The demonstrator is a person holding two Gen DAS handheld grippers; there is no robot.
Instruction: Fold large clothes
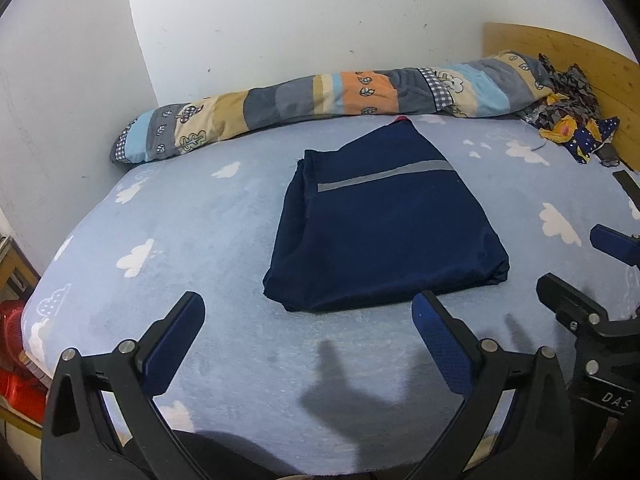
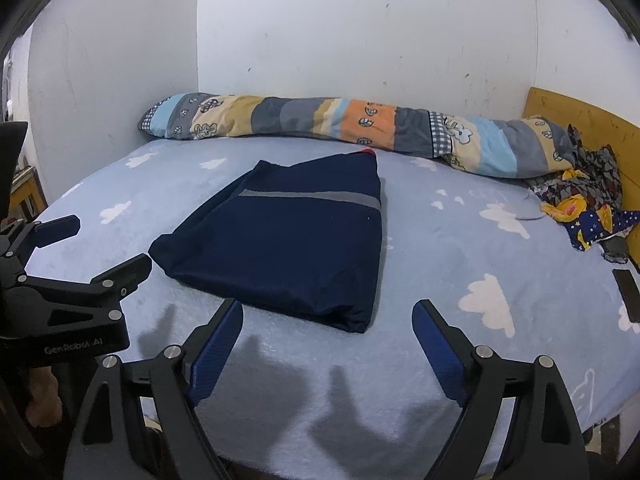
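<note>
Now the folded navy garment (image 1: 384, 220) lay on the bed (image 1: 180, 216), just beyond both tongs, left (image 1: 308, 316) and right (image 2: 328, 320), spread and empty.

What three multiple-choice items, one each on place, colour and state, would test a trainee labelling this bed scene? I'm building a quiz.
1. Where is the rolled quilt?
A. Along the wall
B. On the garment
C. On the floor

2. What colour is the stripe on the navy garment?
A. Red
B. Grey
C. Yellow

3. How is the garment?
A. Spread out
B. Hanging
C. Folded flat

Key: 1 A, it lies at the bed's far edge; 2 B, a grey band crosses it; 3 C, a compact layered rectangle on the sheet.
</note>
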